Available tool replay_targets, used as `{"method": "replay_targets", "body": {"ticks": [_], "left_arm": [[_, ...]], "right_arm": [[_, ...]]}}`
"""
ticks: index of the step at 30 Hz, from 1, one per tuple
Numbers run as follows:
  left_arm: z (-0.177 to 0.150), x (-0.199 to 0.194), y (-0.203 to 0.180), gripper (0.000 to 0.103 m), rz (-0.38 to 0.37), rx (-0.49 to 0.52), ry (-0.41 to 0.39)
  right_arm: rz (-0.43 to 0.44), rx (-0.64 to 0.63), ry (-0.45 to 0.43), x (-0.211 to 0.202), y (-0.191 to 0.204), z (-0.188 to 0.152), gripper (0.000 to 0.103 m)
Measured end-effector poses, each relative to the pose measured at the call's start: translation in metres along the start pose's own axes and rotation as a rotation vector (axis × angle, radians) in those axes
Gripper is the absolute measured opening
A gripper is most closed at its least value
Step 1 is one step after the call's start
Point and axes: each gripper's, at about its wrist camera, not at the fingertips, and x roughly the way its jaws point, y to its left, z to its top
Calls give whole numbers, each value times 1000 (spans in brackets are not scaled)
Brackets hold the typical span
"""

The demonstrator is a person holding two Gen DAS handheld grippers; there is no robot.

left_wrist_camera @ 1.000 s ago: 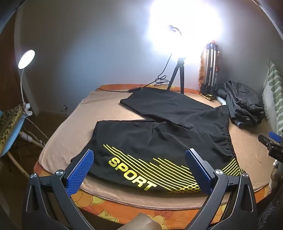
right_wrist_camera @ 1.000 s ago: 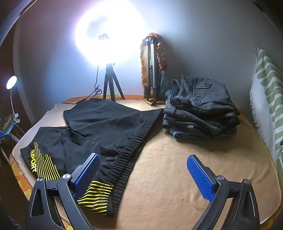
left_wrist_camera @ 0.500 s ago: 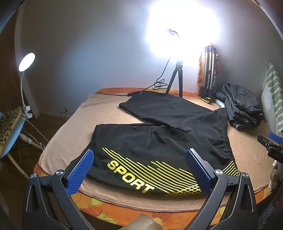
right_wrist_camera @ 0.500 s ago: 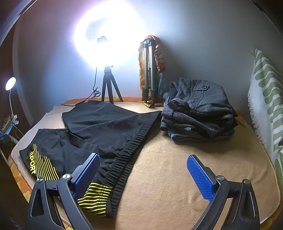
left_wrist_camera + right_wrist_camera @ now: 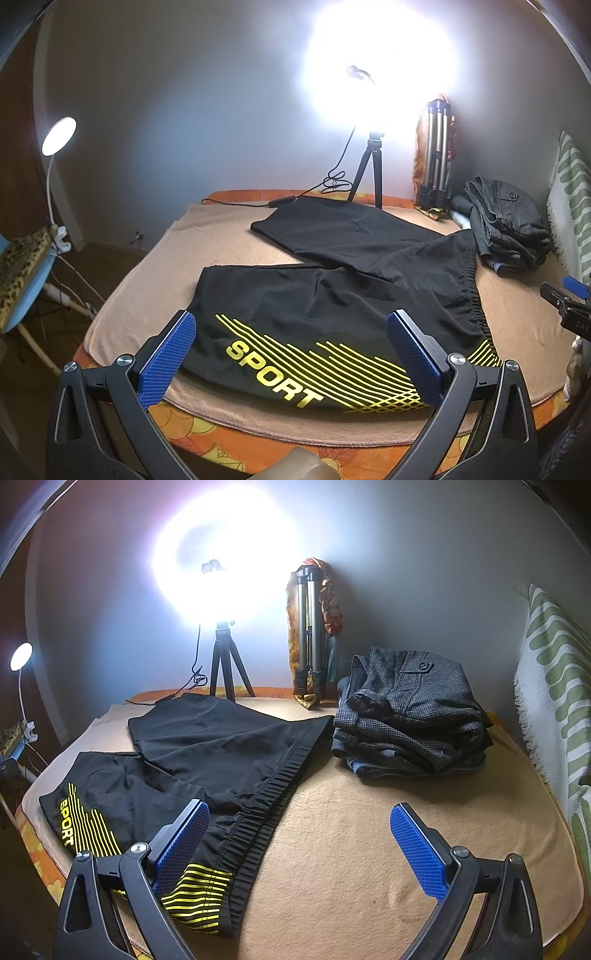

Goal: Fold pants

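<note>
Glaring ring light (image 5: 225, 554), dim room, fisheye-warped dark edges

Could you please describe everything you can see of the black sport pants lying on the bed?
The black sport pants are thin, smooth, slightly wrinkled fabric, spread flat and unfolded on the tan blanket. The legs are short and splay apart; the near one carries yellow stripes and the word SPORT, the far one is plain. A gathered elastic waistband faces the pile of folded clothes. Both tongs, left and right, hover open above, touching nothing.
</note>
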Motion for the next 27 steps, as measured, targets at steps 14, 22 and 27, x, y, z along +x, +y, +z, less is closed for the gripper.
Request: {"method": "replay_targets", "body": {"ticks": [14,22,27], "left_arm": [[0,-1,2,103,1,-5,-3],[1,-1,3,103,2,-6,-5],[1,-1,3,103,2,-6,-5]], "right_arm": [[-1,0,1,0,0,0,100],[-2,-2,-2,0,-1,0,100],[-2,-2,-1,0,-1,0,100]]}}
